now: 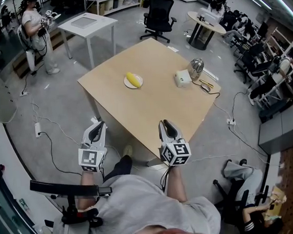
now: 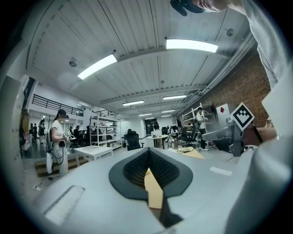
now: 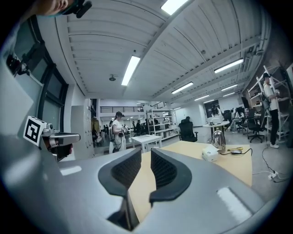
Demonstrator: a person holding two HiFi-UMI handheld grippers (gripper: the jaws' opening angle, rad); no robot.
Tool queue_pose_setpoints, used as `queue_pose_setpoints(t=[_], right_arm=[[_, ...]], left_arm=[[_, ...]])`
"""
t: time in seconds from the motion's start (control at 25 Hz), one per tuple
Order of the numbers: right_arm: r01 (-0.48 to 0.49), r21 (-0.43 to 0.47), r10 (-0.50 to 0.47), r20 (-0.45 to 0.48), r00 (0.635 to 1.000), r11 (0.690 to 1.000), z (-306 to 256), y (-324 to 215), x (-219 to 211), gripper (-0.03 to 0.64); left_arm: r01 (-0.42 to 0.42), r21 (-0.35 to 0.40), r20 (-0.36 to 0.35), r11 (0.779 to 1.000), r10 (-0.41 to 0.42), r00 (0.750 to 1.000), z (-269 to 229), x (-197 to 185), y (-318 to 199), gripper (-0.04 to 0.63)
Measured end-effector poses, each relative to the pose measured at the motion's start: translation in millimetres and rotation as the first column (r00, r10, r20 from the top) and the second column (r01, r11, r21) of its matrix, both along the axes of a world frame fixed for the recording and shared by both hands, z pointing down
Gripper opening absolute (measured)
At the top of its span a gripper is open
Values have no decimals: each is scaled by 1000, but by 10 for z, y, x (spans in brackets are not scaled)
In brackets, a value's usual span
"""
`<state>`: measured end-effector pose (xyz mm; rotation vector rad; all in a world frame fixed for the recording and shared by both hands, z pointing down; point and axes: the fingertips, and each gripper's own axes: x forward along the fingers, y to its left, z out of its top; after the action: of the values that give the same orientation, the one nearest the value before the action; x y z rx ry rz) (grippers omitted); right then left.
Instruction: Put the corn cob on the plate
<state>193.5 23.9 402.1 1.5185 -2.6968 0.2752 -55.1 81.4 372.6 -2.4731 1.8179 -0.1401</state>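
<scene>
The yellow corn cob (image 1: pixel 132 79) lies on a small white plate (image 1: pixel 126 84) toward the far side of the wooden table (image 1: pixel 156 108). Both grippers are held level, well short of it, at the table's near corner. My left gripper (image 1: pixel 99 125) hangs over the floor just left of the table edge; in its own view its gripper (image 2: pixel 149 153) has the pad tips touching, with nothing between. My right gripper (image 1: pixel 165 123) is over the near edge; in its own view the gripper (image 3: pixel 145 153) shows a narrow gap between the pads, with nothing in it.
A white box (image 1: pixel 182 78) and a shiny metal kettle (image 1: pixel 196 68) stand at the table's right, with a black cable (image 1: pixel 206 86) beside them. A white side table (image 1: pixel 87 21), an office chair (image 1: pixel 159 15) and a standing person (image 1: pixel 34 32) are beyond.
</scene>
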Motion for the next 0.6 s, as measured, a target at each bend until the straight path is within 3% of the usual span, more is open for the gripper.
queue_pose_setpoints(t=[0.6], right_arm=[[-43,16,43,42,998,999,-65,197,136,28]], left_arm=[[-17,20,1,1000,17,1000,-57,65,123,20]])
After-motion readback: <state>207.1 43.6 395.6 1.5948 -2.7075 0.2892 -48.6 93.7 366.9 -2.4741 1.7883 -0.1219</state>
